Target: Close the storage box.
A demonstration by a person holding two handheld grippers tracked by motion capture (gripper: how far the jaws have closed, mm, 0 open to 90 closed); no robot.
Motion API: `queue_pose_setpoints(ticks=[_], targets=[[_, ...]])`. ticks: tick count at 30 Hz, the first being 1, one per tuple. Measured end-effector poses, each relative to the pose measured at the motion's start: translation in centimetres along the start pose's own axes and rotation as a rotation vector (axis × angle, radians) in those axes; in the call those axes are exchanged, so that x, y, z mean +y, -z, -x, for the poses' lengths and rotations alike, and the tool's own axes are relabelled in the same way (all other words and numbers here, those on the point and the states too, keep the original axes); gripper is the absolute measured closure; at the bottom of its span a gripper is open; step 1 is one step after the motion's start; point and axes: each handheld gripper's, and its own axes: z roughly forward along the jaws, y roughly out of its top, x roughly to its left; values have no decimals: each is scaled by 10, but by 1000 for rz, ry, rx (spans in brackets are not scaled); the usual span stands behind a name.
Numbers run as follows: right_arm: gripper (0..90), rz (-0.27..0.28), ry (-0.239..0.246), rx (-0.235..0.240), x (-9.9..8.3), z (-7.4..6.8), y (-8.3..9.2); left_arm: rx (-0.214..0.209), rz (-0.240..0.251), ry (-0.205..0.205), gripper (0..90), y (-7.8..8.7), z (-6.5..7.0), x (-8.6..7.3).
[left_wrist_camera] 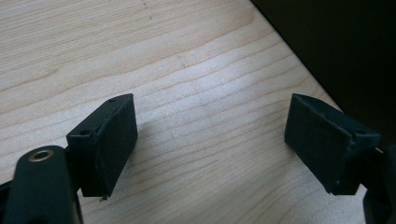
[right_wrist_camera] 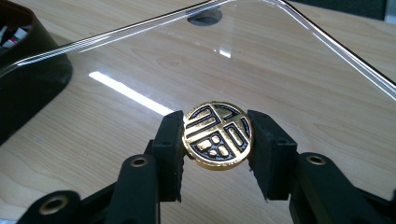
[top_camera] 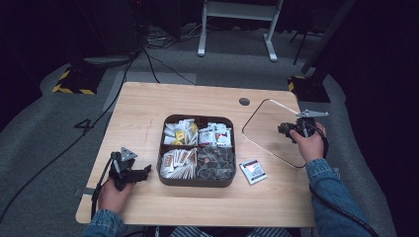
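While the right gripper has its fingers closed on the round gold knob of the clear lid, the lid lies flat on the bench at the right of the high view, beside the open tray of sachets. The lid being off, what seems left is to lift it across and seat it on the tray. The left gripper rests with fingers spread apart and empty at lower left.
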Motion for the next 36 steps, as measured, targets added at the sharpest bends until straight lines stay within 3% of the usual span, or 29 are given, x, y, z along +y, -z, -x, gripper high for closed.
queue_pose_setpoints(ticks=[13,23,36], targets=[[587,48,27,28,19,-14,20,0,0,0,177,0,0,0],[588,52,49,65,32,-30,26,0,0,0,177,0,0,0],[587,60,134,151,58,-74,18,1,-2,-1,177,0,0,0]])
